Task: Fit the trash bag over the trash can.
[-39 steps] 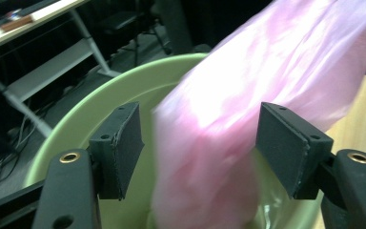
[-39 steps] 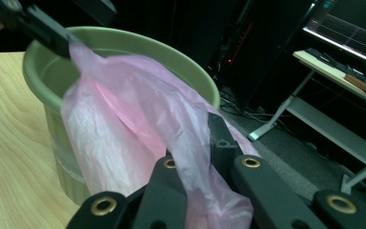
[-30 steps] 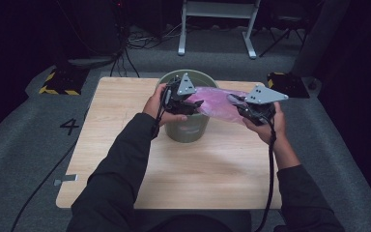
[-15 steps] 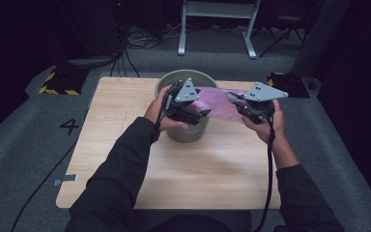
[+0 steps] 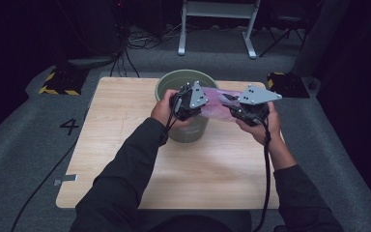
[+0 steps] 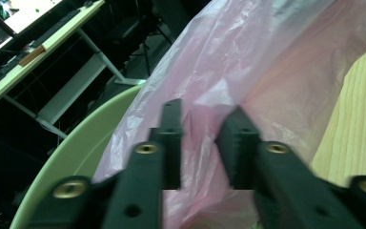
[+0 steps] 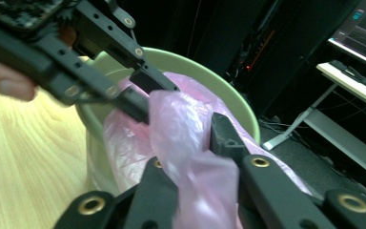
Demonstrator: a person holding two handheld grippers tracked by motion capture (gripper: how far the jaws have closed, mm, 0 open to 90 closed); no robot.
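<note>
Left gripper (image 5: pixel 189 102) nearer the right gripper (image 5: pixel 245 108) now, both jaws clenched on pink bag (image 5: pixel 217 102) over green bucket (image 5: pixel 166 84).

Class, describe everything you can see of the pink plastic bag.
The pink plastic bag is thin, translucent and crinkled, a soft film. It stretches sideways above the green bin, its lower part hanging toward the bin's mouth. The left gripper has bag film bunched between its jaws, which have just been closing. The right gripper pinches a fold of it, jaws just eased slightly.
</note>
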